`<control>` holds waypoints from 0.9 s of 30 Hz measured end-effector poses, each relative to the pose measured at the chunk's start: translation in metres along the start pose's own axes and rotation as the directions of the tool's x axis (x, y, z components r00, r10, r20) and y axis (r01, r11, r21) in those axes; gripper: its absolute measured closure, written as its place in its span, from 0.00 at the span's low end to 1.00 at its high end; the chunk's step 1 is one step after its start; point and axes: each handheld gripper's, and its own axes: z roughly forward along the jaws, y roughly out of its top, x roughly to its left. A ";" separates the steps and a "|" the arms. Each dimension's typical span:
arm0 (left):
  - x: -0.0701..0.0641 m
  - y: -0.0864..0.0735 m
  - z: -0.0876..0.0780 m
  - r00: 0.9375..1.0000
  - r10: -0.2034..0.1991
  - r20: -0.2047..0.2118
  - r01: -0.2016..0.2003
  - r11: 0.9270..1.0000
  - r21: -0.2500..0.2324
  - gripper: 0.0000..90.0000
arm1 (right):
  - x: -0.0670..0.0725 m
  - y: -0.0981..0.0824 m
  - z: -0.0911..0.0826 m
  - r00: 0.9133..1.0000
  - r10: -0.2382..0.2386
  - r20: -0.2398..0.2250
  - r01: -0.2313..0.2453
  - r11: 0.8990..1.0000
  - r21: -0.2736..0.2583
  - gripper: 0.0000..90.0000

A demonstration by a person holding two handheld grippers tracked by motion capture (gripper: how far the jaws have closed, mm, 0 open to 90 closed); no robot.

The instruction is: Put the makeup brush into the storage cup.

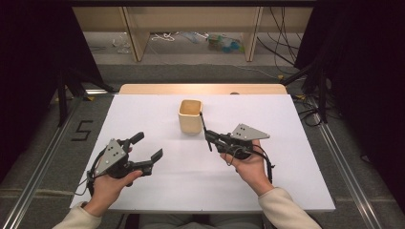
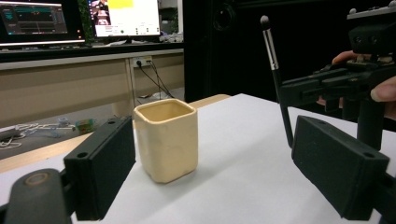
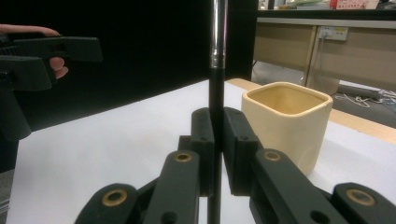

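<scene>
The right gripper (image 1: 210,138) is clenched on a thin black makeup brush (image 1: 206,131), its jaws pinching the handle so that the brush stands nearly upright just beside a cream square cup (image 1: 190,116). That cup stands upright on the white tabletop (image 1: 286,157), toward its far middle, and is open at the top. The left gripper (image 1: 147,148) is released, with its jaws spread wide and nothing between them, held over the tabletop's near left part, well apart from the cup.
</scene>
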 end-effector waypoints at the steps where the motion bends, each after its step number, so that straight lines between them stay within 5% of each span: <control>1: -0.001 0.001 0.002 1.000 0.003 0.003 -0.003 1.000 -0.002 0.15 | 0.000 0.000 0.000 1.000 0.003 -0.004 -0.003 1.000 0.008 0.93; 18: -0.015 0.012 0.043 0.999 0.019 0.051 -0.019 1.000 -0.004 0.19 | 0.002 0.001 0.004 1.000 -0.012 -0.001 0.012 1.000 0.014 0.93; 25: -0.020 0.015 0.054 0.998 -0.023 0.065 0.022 1.000 0.014 0.21 | 0.004 0.000 0.006 1.000 -0.016 -0.002 0.016 1.000 0.004 0.93; 26: -0.017 0.017 0.056 0.997 0.028 0.067 -0.028 1.000 -0.004 0.22 | 0.005 0.000 0.007 1.000 -0.013 -0.002 0.013 1.000 0.002 0.93; 27: -0.008 0.021 0.056 0.987 0.161 -0.007 -0.161 0.987 0.009 0.22 | 0.005 0.000 0.007 1.000 -0.013 -0.007 0.013 1.000 -0.003 0.93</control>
